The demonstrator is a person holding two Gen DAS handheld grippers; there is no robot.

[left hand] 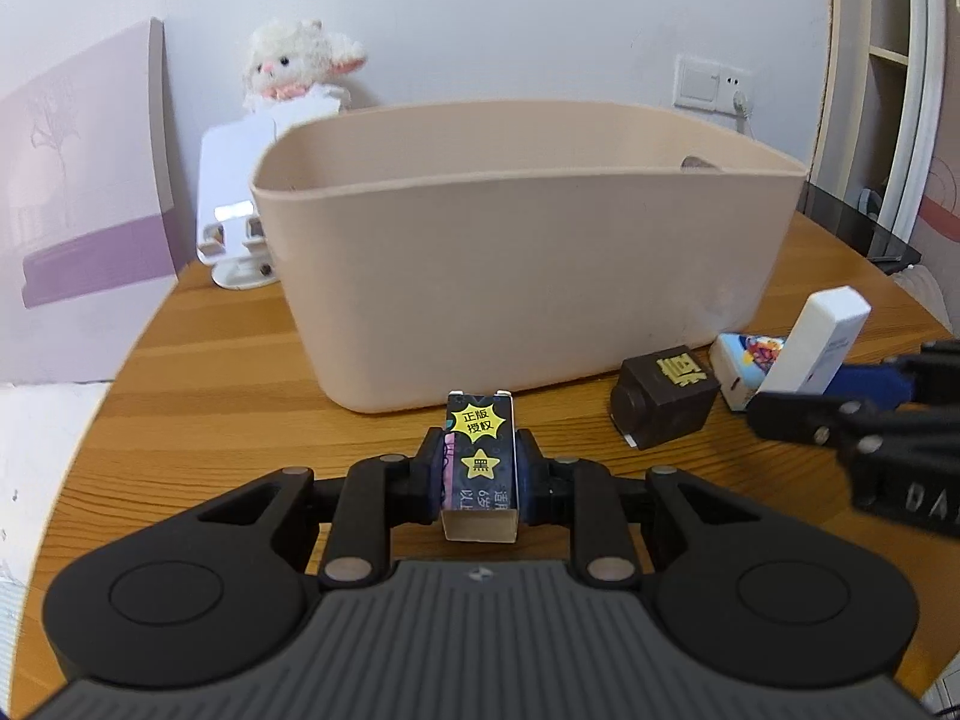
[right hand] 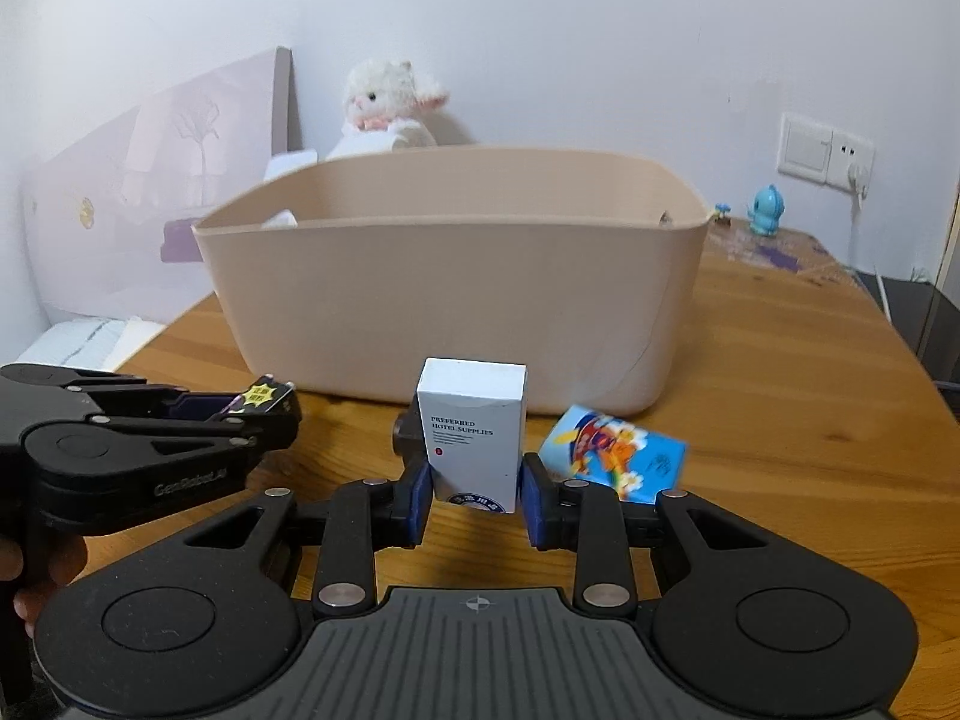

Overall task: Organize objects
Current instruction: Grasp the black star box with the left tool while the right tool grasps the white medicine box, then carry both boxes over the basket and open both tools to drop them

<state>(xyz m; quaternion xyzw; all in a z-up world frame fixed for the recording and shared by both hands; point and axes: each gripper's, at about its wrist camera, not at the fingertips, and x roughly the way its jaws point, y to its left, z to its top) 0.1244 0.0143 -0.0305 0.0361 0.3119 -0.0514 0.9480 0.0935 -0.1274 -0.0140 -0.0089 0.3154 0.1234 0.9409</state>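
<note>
A beige plastic bin stands on the wooden table; it also shows in the right wrist view. My left gripper is shut on a small black box with yellow star stickers, held just above the table in front of the bin; the box also shows in the right wrist view. My right gripper is shut on a white "Preferred Hotel Supplies" box, tilted in the left wrist view. A colourful cartoon box and a dark brown cube lie on the table beside it.
A white plush lamb and a white stand sit behind the bin. A blue toy figure stands at the back right under a wall socket. A purple-white panel leans at the left.
</note>
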